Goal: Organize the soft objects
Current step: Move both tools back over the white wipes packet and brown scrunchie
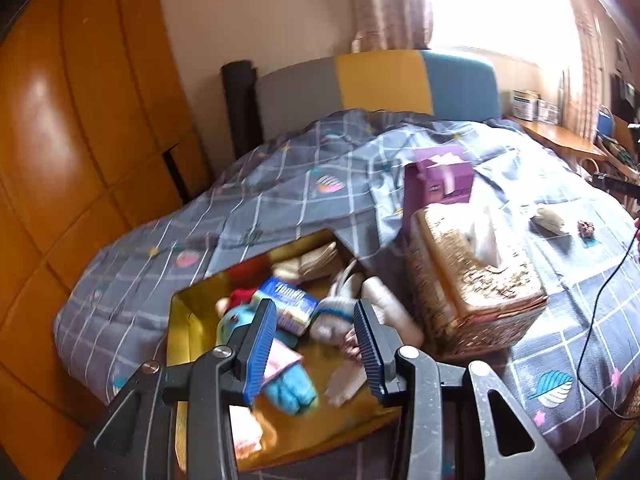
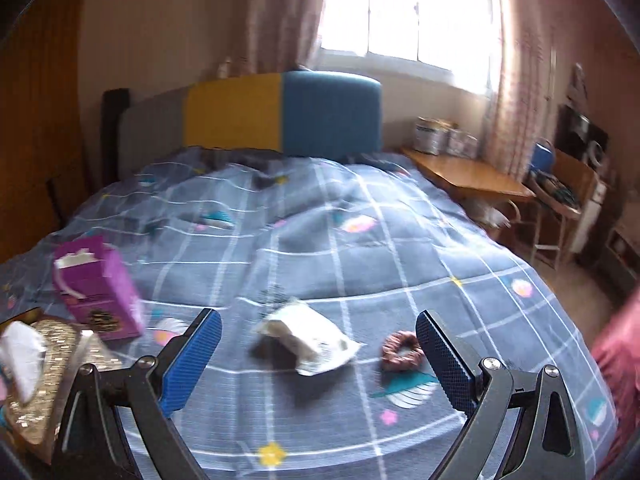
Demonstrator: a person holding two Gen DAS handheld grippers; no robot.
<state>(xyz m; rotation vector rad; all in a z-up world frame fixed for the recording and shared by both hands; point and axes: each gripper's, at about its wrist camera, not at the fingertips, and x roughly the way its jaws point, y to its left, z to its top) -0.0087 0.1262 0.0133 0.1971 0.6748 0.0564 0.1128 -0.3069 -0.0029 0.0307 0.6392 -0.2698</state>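
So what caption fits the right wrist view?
Open right gripper above a white packet and pink scrunchie on the bed.

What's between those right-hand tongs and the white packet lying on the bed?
Nothing visible. The right tongs are open, and the white packet lies on bare quilt just ahead of them; the pink scrunchie sits off to its right.

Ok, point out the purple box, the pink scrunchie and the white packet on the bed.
purple box (image 2: 105,280), right wrist view, on its purple side face.
pink scrunchie (image 2: 401,350), right wrist view, on its near fabric ring.
white packet (image 2: 308,336), right wrist view, on its middle.
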